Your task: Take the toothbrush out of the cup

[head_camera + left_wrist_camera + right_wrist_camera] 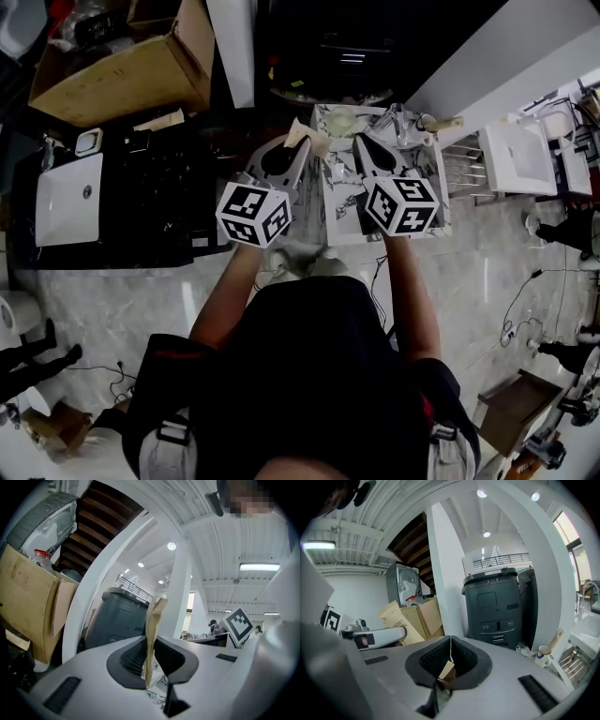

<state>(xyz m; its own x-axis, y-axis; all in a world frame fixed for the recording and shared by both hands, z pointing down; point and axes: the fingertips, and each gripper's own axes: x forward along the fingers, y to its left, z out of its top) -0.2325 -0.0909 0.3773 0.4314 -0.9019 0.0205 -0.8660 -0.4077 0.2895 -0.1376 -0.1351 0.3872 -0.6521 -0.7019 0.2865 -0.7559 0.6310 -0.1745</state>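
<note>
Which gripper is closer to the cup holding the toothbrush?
Right. The right gripper is just short of the cup; the left gripper, gripping a paper packet, is farther off.

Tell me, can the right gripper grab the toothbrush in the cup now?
Probably not yet: the right gripper is shut on a paper scrap, and the toothbrush stands off to its side.

Small white round cup (543, 651): upright on pale marbled counter (343, 221), far right corner. Slim beige toothbrush handle (556, 640): inside cup, leaning up-right; bristle end hidden. Flat tan paper brush sleeve (154, 616): upright, pinched by left gripper (150, 641). Small torn tan scrap (446, 670): pinched by right gripper (450, 641).
</note>
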